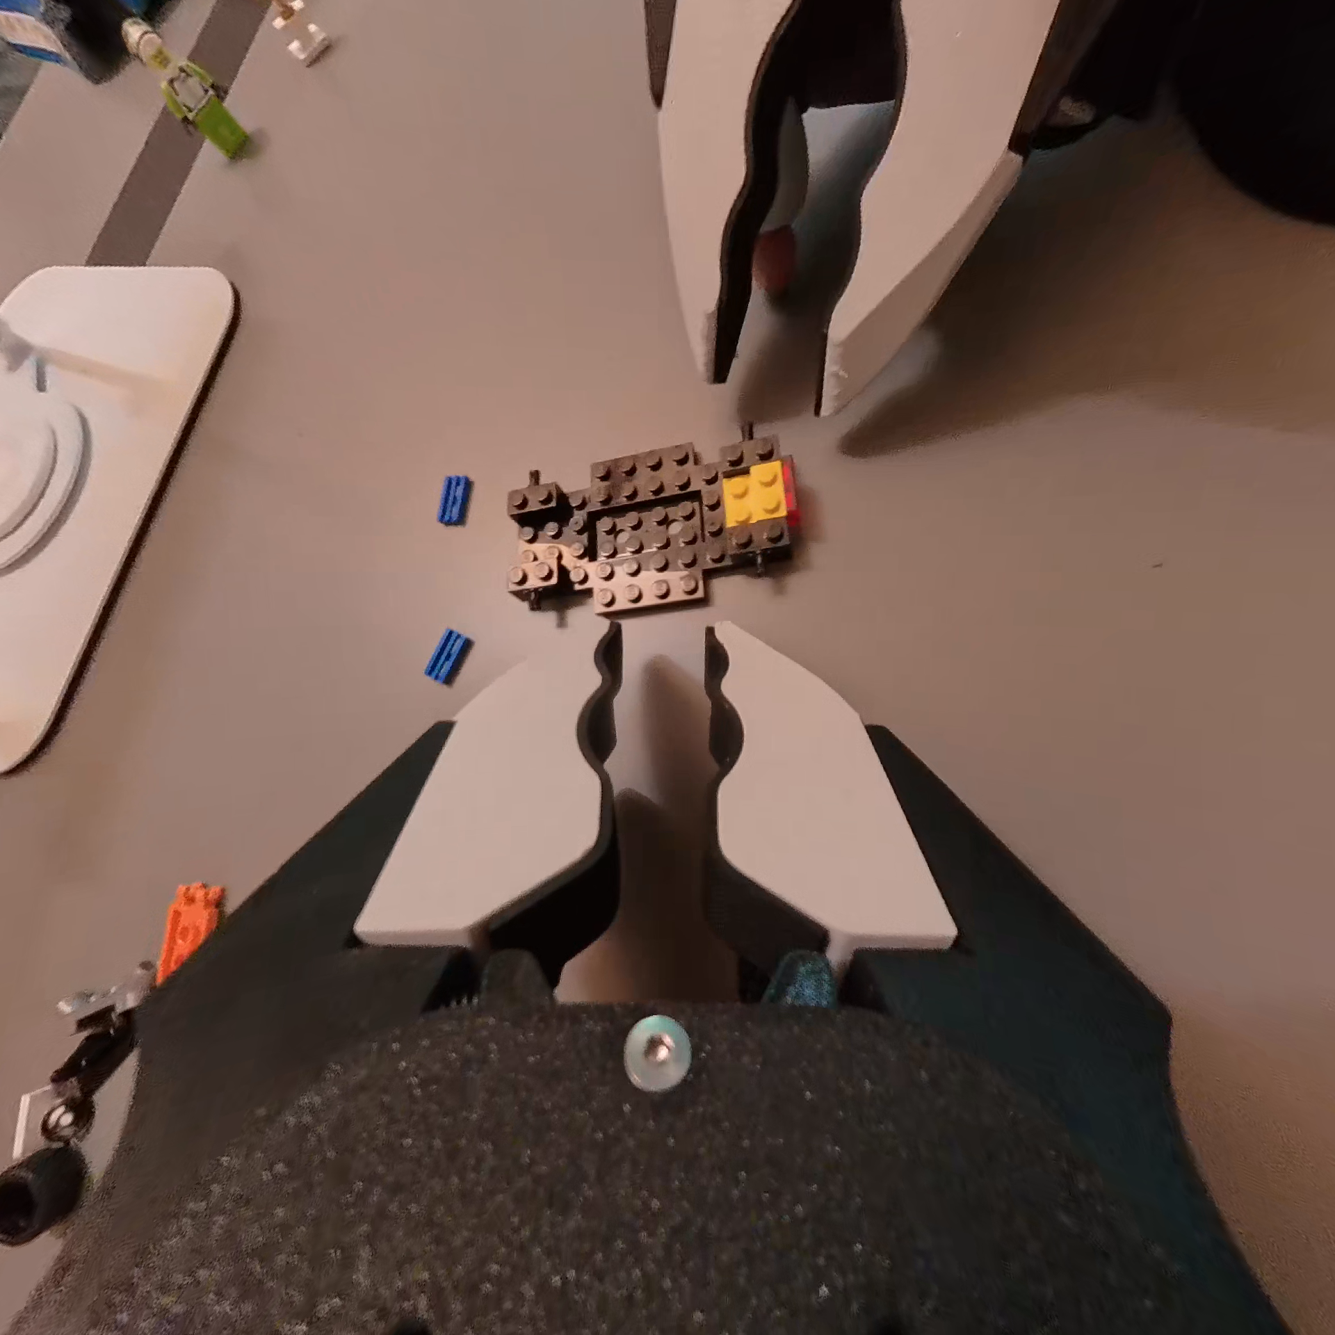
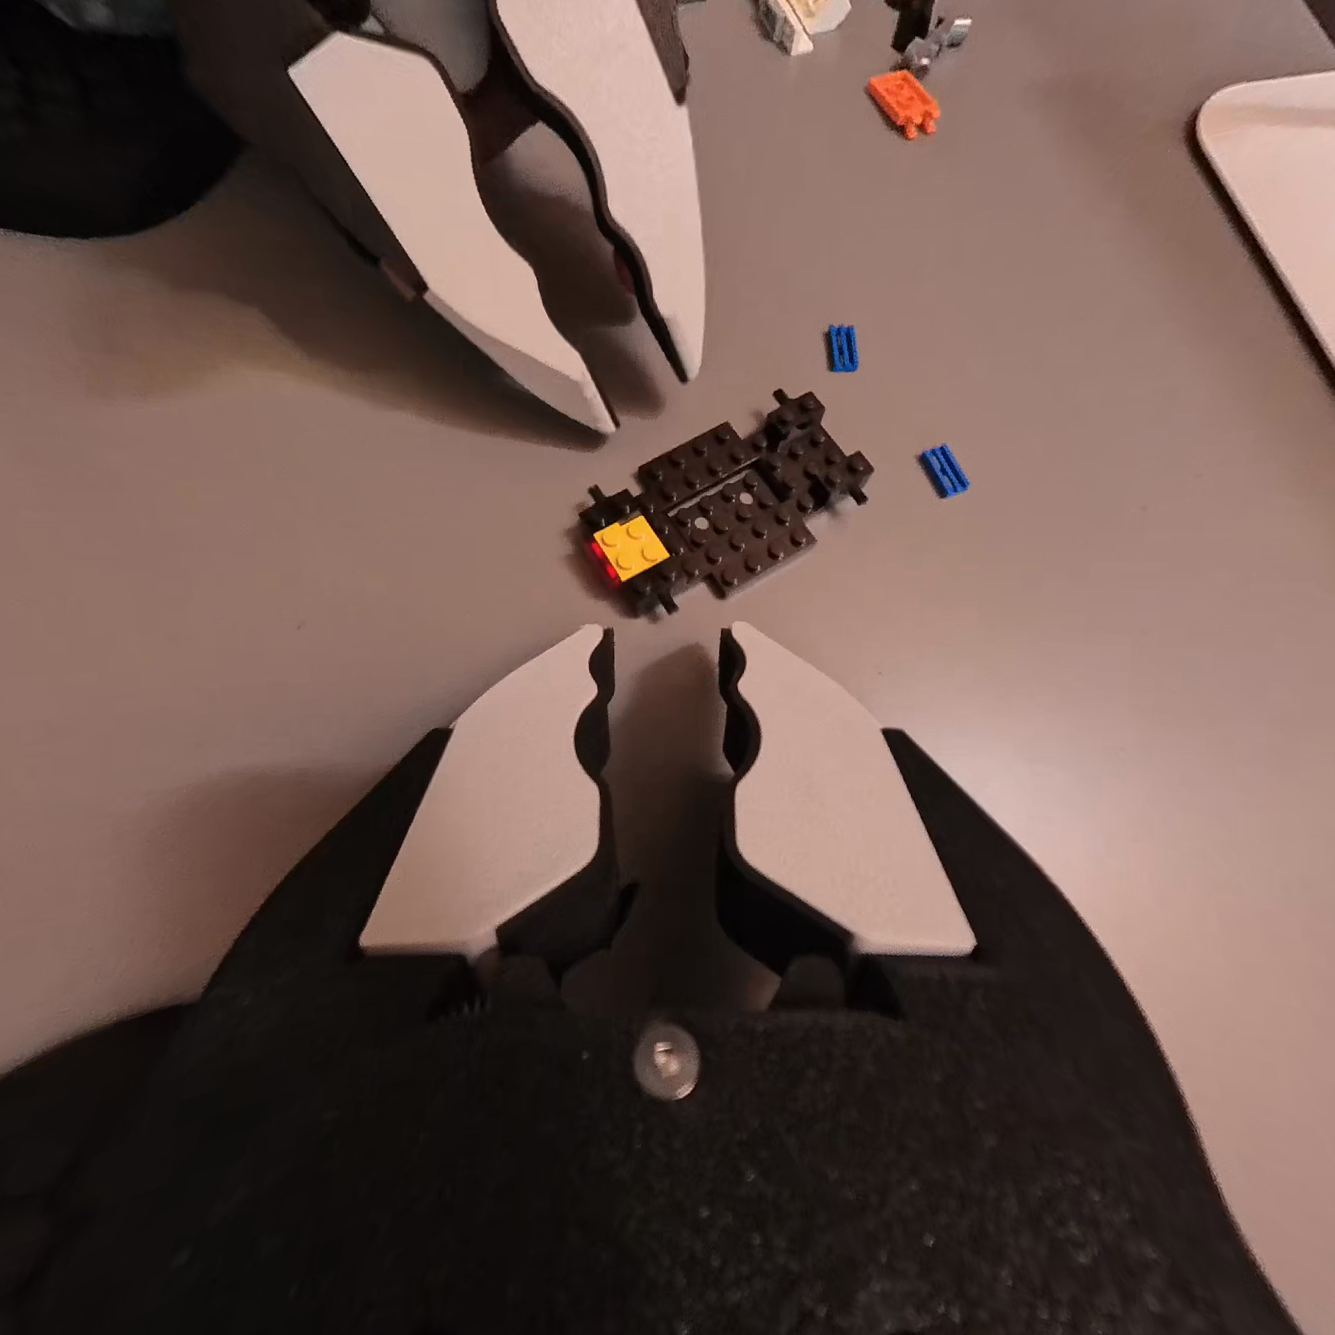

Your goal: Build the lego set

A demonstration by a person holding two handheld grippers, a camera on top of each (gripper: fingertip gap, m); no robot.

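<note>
A black Lego car chassis [image 1: 636, 534] lies flat on the grey table, with a yellow 2x2 brick [image 1: 755, 495] and a red piece [image 1: 793, 495] at one end. It also shows in the right wrist view [image 2: 729, 506], with the yellow brick [image 2: 630, 547]. My left gripper [image 1: 661, 628] is open and empty, just short of the chassis. My right gripper [image 2: 664, 628] is open and empty, just short of the yellow end. Each gripper shows across the chassis in the other's view, the right [image 1: 769, 397] and the left [image 2: 650, 404]. Two small blue pieces [image 1: 454, 500] [image 1: 448, 654] lie beside the chassis.
A white tray [image 1: 144, 462] sits at the left in the left wrist view and at the right edge [image 2: 1271, 188] in the right wrist view. An orange piece [image 2: 903, 101], a green piece [image 1: 206, 112] and other loose parts [image 1: 94, 1011] lie around the table. There is about 7 cm between the tips of the two grippers. Between my left fingertips and the orange piece [image 2: 903, 101] there is roughly 15 cm. The left camera catches it too, in the left wrist view [image 1: 190, 932].
</note>
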